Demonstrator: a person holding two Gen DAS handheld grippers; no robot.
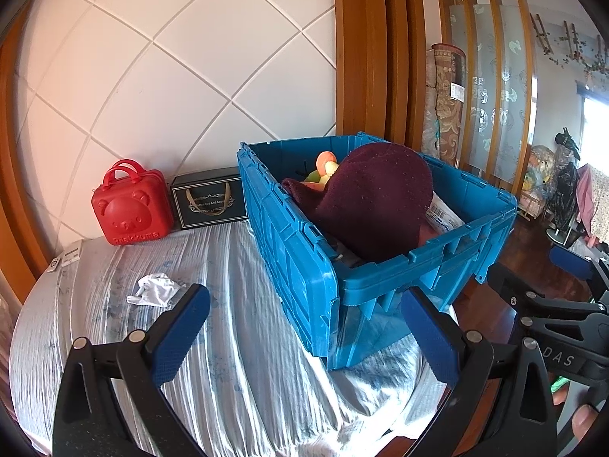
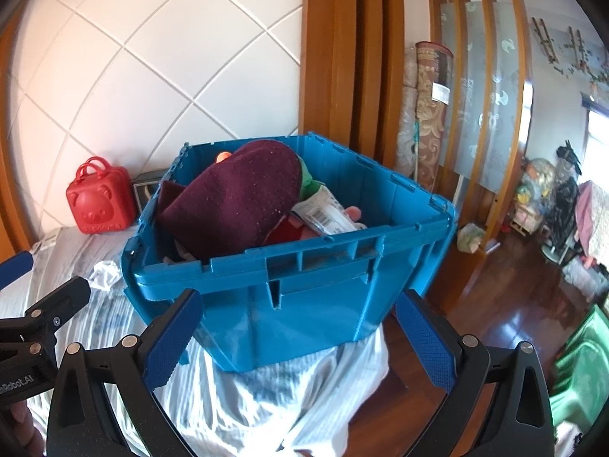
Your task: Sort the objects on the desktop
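A blue plastic crate (image 1: 304, 266) (image 2: 304, 297) stands at the table's right end. In it lie a maroon cloth (image 1: 377, 198) (image 2: 236, 198), a plush toy (image 1: 325, 169), and a white barcoded package (image 2: 327, 215). A crumpled white tissue (image 1: 154, 289) (image 2: 104, 272) lies on the table left of the crate. My left gripper (image 1: 308, 331) is open and empty, in front of the crate's near corner. My right gripper (image 2: 300, 335) is open and empty, facing the crate's front wall. Each gripper shows at the edge of the other's view.
A red bear-faced case (image 1: 131, 209) (image 2: 99, 203) and a dark gift box (image 1: 209, 200) stand at the wall. A white remote (image 1: 70, 253) lies at the table's left edge. The table (image 1: 236, 342) has a striped cover. Wooden floor (image 2: 495, 304) lies to the right.
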